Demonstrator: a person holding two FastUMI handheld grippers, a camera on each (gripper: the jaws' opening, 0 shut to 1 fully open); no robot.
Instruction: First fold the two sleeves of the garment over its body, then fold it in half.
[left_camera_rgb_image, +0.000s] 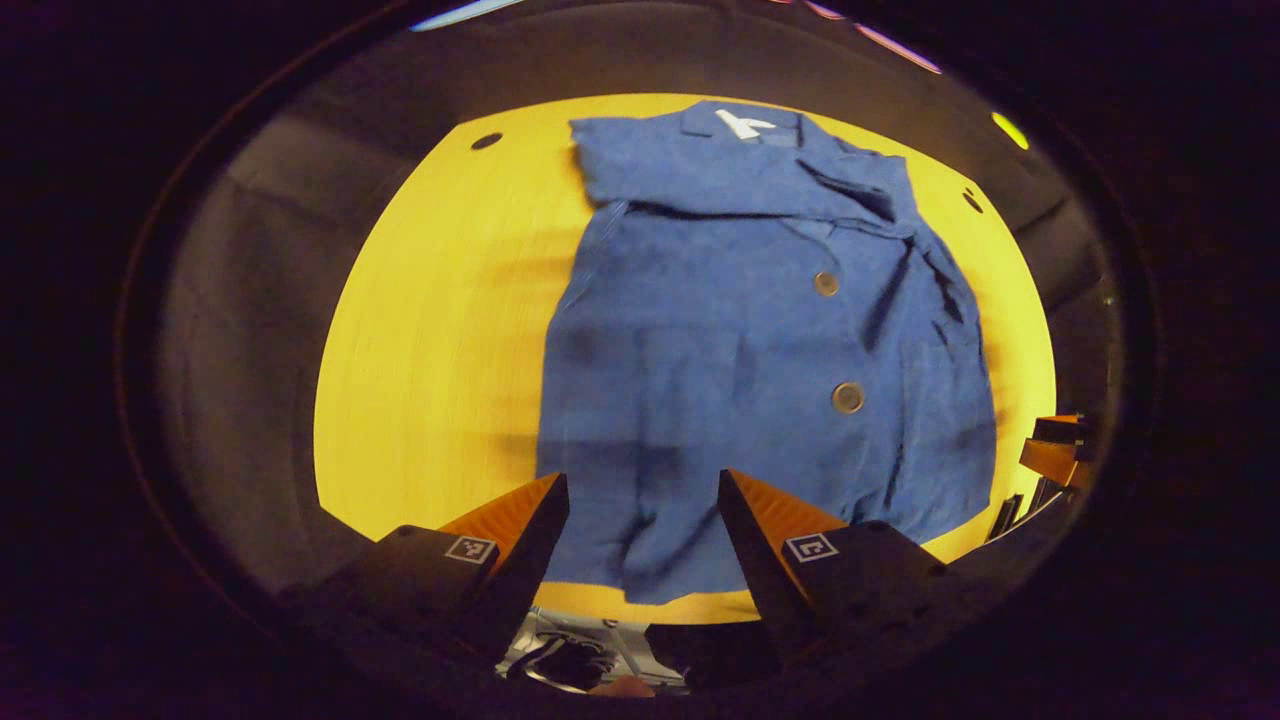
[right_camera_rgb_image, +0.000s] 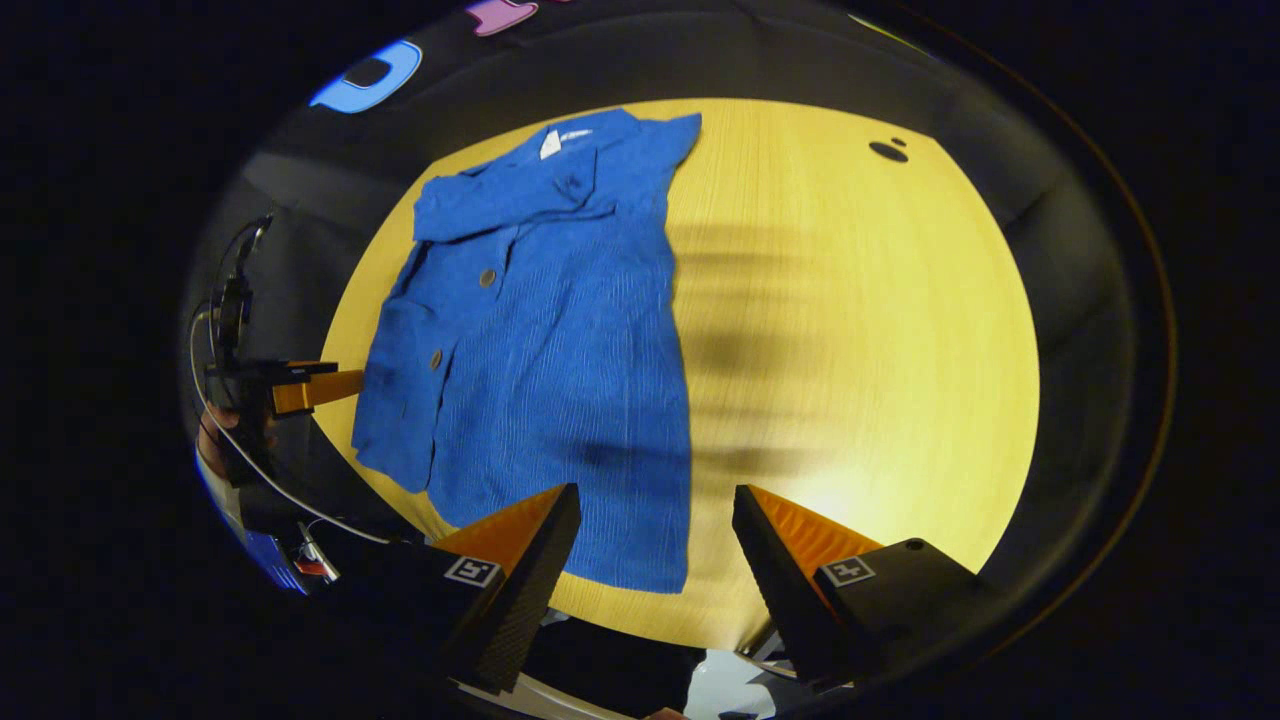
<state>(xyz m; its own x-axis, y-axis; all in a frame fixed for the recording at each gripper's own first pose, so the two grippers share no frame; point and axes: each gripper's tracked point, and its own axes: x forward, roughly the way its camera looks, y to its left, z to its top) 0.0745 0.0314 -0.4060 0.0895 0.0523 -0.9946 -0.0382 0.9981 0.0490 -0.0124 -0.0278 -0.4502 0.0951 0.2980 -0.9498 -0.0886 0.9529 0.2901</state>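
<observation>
A blue button-up shirt (left_camera_rgb_image: 720, 340) lies flat on the round yellow table (left_camera_rgb_image: 450, 330), collar at the far side and hem toward me. One sleeve lies folded across the chest (left_camera_rgb_image: 720, 175), and cloth is also folded in along the right side. My left gripper (left_camera_rgb_image: 643, 492) hovers open just above the hem, with nothing between its fingers. In the right gripper view the shirt (right_camera_rgb_image: 560, 330) covers the table's left half. My right gripper (right_camera_rgb_image: 655, 497) stands open over the hem's right corner and bare wood. The left gripper (right_camera_rgb_image: 320, 385) shows farther off, held by a hand (right_camera_rgb_image: 215, 430).
Bare tabletop (right_camera_rgb_image: 850, 330) stretches to the right of the shirt. Small dark holes (right_camera_rgb_image: 888, 151) mark the table's far side. The table's near edge runs just under both grippers. The right gripper (left_camera_rgb_image: 1055, 450) shows at the right rim of the left gripper view.
</observation>
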